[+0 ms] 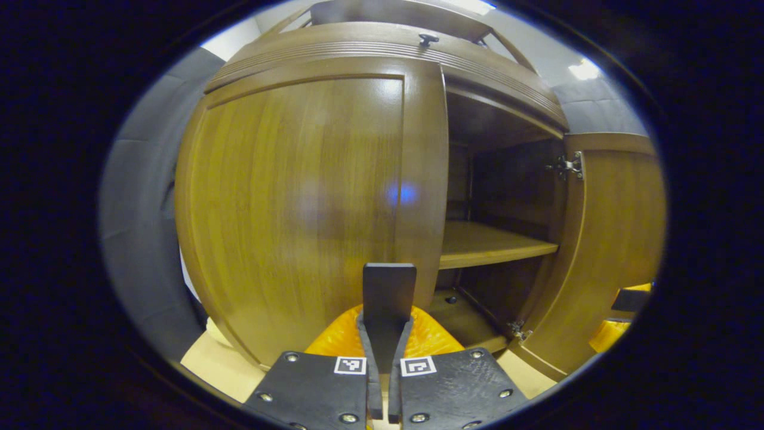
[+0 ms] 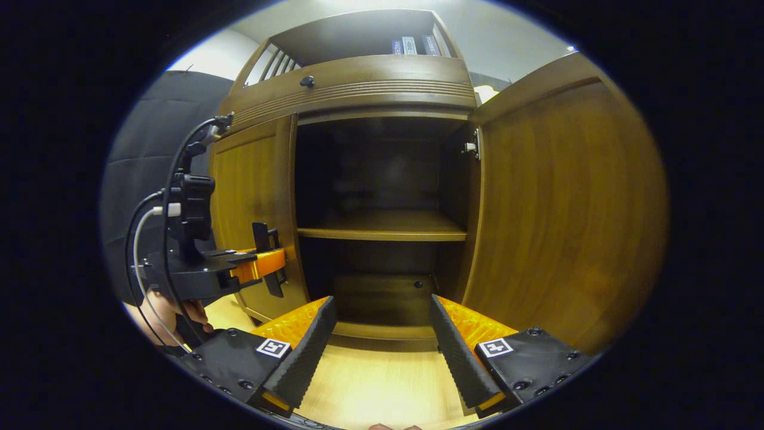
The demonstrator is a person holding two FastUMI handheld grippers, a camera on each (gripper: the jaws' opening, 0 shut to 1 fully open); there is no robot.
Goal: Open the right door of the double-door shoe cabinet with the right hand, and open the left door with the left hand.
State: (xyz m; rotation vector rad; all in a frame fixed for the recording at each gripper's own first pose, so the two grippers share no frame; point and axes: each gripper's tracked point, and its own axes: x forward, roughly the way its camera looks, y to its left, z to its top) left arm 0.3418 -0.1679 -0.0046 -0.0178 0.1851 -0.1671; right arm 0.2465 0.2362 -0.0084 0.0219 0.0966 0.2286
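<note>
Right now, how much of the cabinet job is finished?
About half. Done: the right door stands wide open, showing the shelf inside, and the right gripper hangs open in front, holding nothing. In hand: the left gripper is at the left door, near its inner edge, fingers together. Left: that door is closed and needs swinging open.

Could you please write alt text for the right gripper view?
A wooden shoe cabinet with its right door swung open and left door closed. The right tongs are open before it; the left tongs sit at the left door.
</note>
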